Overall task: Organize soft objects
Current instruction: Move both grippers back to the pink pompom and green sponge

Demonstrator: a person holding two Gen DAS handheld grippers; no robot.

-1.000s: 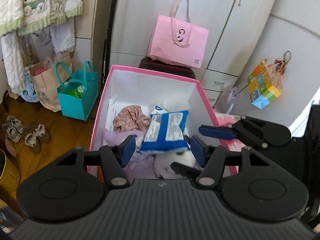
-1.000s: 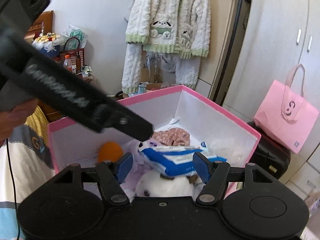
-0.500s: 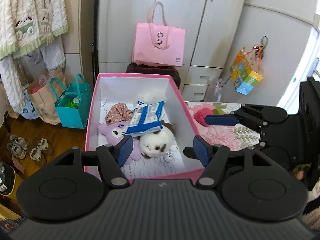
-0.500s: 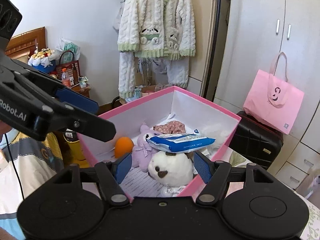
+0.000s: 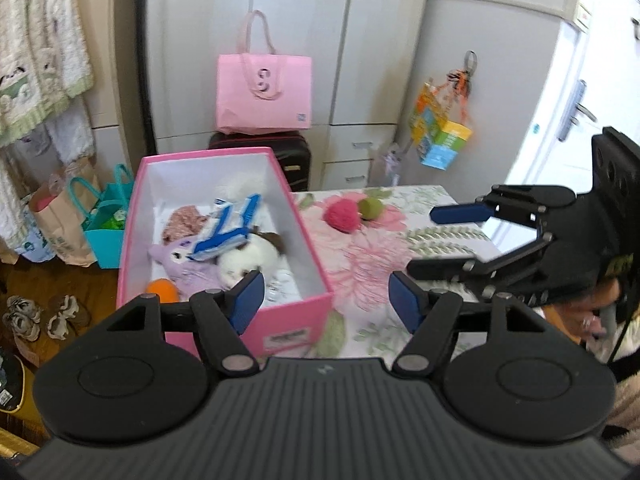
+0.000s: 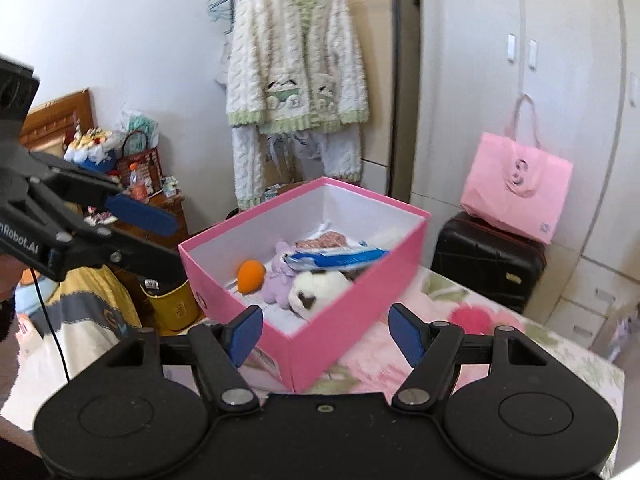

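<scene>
Left claw (image 5: 324,298) spread, just widened, empty; right claw (image 6: 325,334) spread, empty. Pink box (image 5: 308,256) centre-left of frame, long axis running away toward upper frame; blue packet (image 5: 228,230) lying aslant atop plush toys (image 5: 240,258).

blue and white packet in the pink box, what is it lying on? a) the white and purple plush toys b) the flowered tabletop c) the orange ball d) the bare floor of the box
a: the blue and white packet lies across the white plush toy and the purple plush toy inside the pink box, while the orange ball sits apart near the box's front corner.
</scene>
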